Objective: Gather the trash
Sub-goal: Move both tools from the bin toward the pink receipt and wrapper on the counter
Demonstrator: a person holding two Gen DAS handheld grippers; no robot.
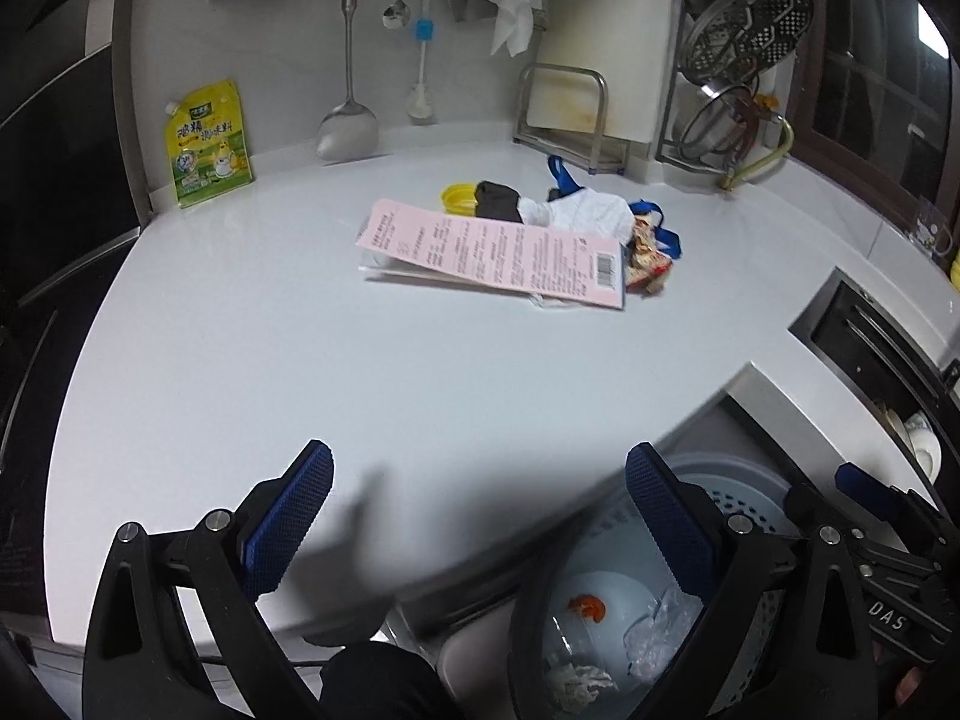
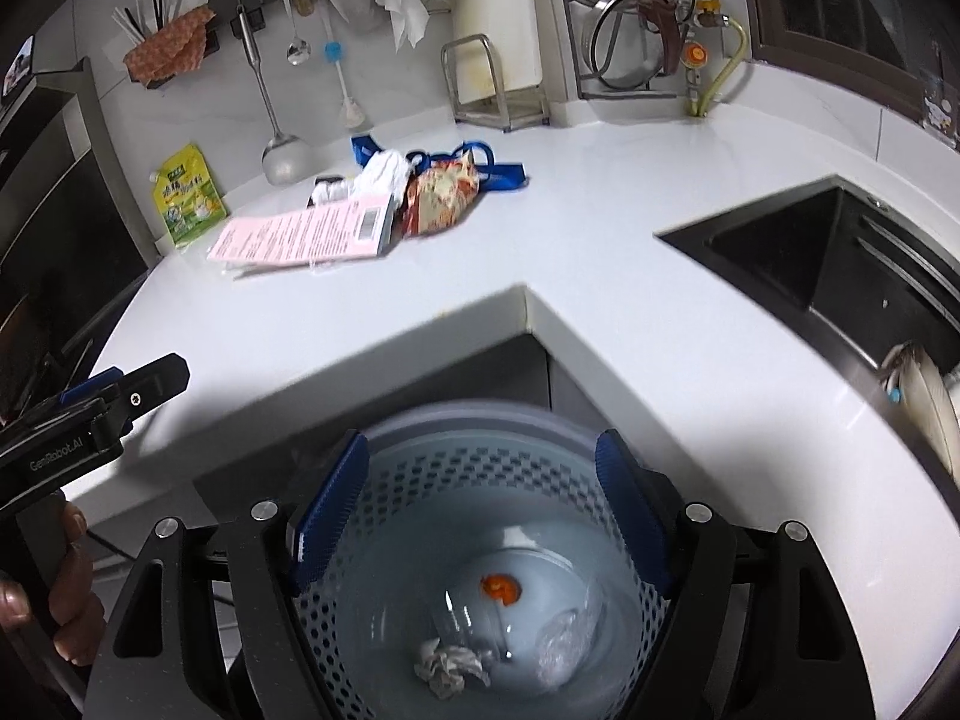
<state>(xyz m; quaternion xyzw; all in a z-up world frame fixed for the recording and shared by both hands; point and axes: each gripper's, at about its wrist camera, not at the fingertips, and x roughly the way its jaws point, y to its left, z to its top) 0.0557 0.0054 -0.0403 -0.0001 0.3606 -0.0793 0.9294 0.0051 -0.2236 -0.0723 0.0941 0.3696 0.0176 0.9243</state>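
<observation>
A heap of trash lies on the white counter: a pink printed sheet, a white crumpled wad, a yellow cap, a dark scrap, a red-orange wrapper and a blue strap. The right wrist view shows the same pink sheet and wrapper. A perforated pale blue bin stands below the counter's inner corner, holding a crumpled tissue, clear plastic and an orange scrap. My left gripper is open over the counter's front edge. My right gripper is open above the bin, nothing between its fingers.
A yellow seasoning pouch leans on the back wall beside a hanging ladle, spoon and brush. A metal rack and pot lids stand at the back right. A dark sink is sunk in the counter on the right. A hand holds the left gripper's handle.
</observation>
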